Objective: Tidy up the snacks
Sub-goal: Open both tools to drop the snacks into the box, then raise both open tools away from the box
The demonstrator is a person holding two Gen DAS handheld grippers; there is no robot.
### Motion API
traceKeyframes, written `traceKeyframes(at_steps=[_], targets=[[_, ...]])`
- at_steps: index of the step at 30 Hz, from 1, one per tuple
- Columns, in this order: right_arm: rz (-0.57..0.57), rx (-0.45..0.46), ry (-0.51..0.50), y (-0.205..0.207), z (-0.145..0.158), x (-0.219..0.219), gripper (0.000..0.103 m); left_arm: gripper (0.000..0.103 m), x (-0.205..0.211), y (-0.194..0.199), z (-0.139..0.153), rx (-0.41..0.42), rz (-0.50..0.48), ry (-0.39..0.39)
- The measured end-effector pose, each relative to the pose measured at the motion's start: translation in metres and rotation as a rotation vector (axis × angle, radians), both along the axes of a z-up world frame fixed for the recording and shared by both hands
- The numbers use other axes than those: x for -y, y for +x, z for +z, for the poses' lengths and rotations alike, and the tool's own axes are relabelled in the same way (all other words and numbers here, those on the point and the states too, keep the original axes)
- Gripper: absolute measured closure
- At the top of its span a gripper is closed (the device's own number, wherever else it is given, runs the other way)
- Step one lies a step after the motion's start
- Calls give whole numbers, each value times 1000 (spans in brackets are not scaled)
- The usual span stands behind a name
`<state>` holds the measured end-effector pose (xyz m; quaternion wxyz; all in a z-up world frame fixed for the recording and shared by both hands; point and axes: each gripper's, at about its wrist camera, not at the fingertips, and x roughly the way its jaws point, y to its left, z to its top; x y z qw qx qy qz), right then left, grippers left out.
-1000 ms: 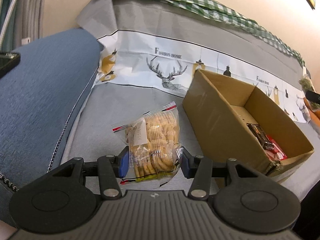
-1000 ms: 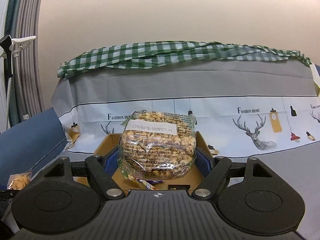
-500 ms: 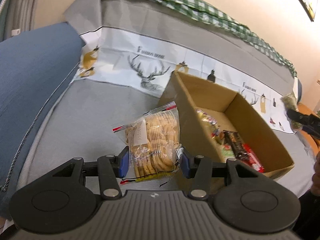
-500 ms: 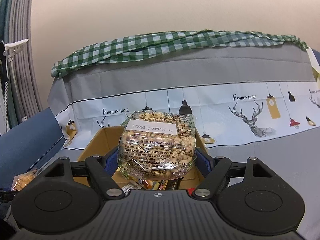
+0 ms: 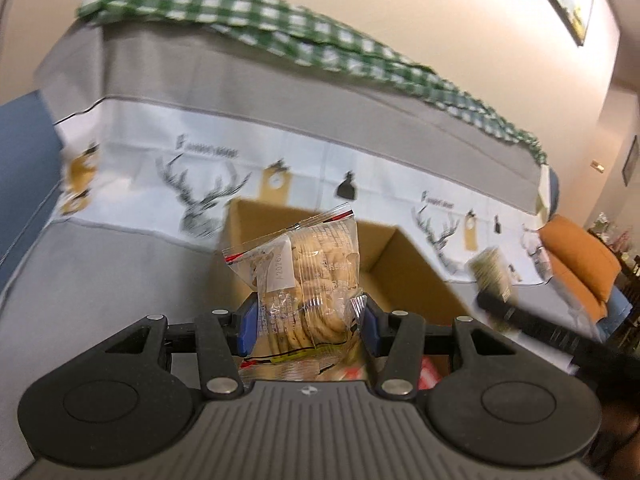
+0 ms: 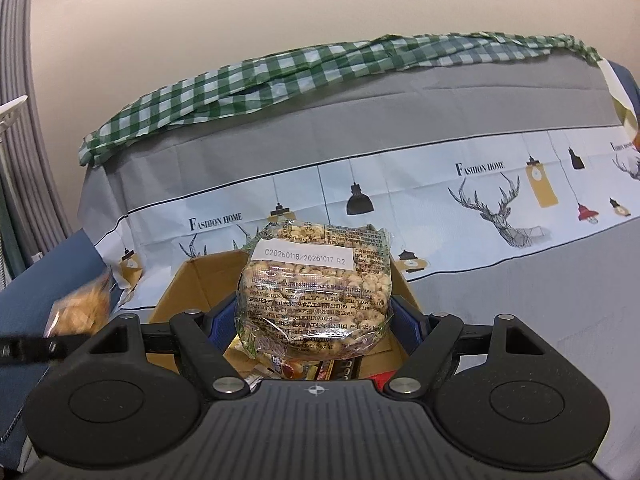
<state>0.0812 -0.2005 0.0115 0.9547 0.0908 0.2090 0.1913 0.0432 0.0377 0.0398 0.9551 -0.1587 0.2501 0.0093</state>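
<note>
We work at a sofa with a grey cover (image 6: pixel 540 292) printed with deer and lamps, a green checked cloth (image 6: pixel 320 64) lying along its top and a beige wall behind. An open cardboard box (image 6: pixel 192 292) stands on the seat, just in front of both grippers.

Our left gripper (image 5: pixel 305 322) pinches a clear packet of round biscuits (image 5: pixel 312 276) by its lower part, so the packet stands upright between the blue pads, above the near left corner of the box (image 5: pixel 404 264). Our right gripper (image 6: pixel 316 320) clamps a clear bag of puffed grain snack (image 6: pixel 316 292) with a white date label, and holds it over the open box. In the left view the right gripper shows as a blurred shape beside the right wall of the box.

To do this step well, we think each packet should come fully past the box wall before the pads let go, and low enough that it does not bounce out. The two grippers are near each other, so it seems better to release one after the other. The biscuits are brittle, so we should lay them down and not drop them.

Inside the box we see several small wrapped snacks on the floor: a dark wrapper, a red one and a yellowish one. We cannot read them. Some bare floor remains at the far end.
</note>
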Motion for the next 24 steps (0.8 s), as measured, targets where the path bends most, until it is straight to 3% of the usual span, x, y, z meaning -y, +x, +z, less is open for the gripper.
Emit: traceKeyframes(at_steps=[3, 5, 7, 11, 16, 24], targets=[[-16, -14, 1, 3, -2, -1, 20, 45, 15, 25, 15, 26, -19, -12], [-22, -26, -5, 5, -3, -3, 14, 28, 24, 38, 26, 55, -19, -9], [-15, -32, -4, 6, -4, -4, 13, 18, 32, 44, 35, 91, -28, -10], [-16, -34, -17, 8, -5, -5, 9, 11, 41, 41, 38, 109, -27, -4], [-35, -45, -17, 10, -6, -4, 3, 5, 37, 10, 20, 104, 28, 7], [-47, 4, -32, -2, -1, -6, 1, 5, 29, -43, 4, 56, 112, 61]])
